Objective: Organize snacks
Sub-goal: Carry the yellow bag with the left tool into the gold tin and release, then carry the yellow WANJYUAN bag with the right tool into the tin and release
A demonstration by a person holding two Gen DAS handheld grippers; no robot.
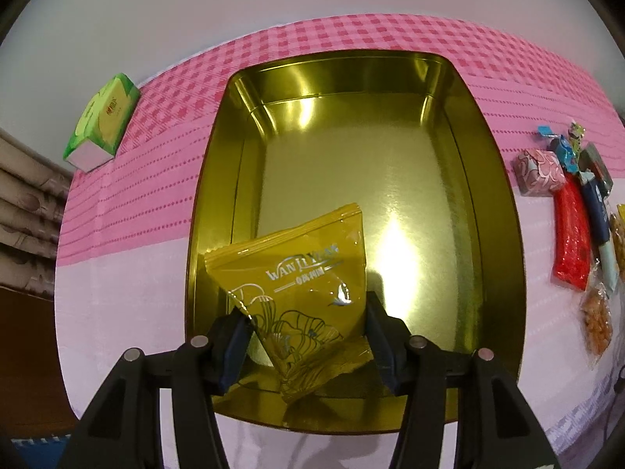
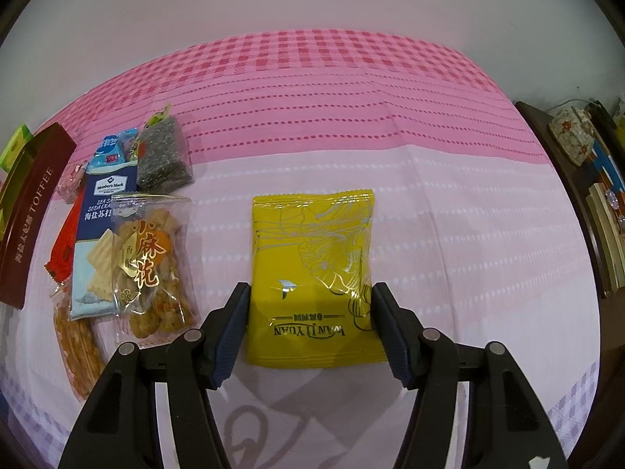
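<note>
A gold tin (image 1: 493,179) stands open on the pink cloth, and its floor is bare. My left gripper (image 1: 304,308) is shut on a yellow Wanliyuan snack packet (image 1: 297,273), which hangs tilted over the tin's near end, just inside the rim. In the right wrist view a second yellow packet (image 2: 312,258) lies flat on the white part of the cloth. My right gripper (image 2: 311,291) straddles its near half, with both pads against its side edges. The tin's dark red TOFFEE side (image 2: 35,211) shows at far left.
A pile of snacks lies between the tin and the right gripper: twisted-dough bag (image 2: 150,258), soda cracker pack (image 2: 103,215), red packet (image 1: 572,234), dark seaweed pack (image 2: 164,160), pink wrapped cube (image 1: 541,172). A green tissue box (image 1: 103,125) sits back left. A dark shelf (image 2: 597,195) stands at right.
</note>
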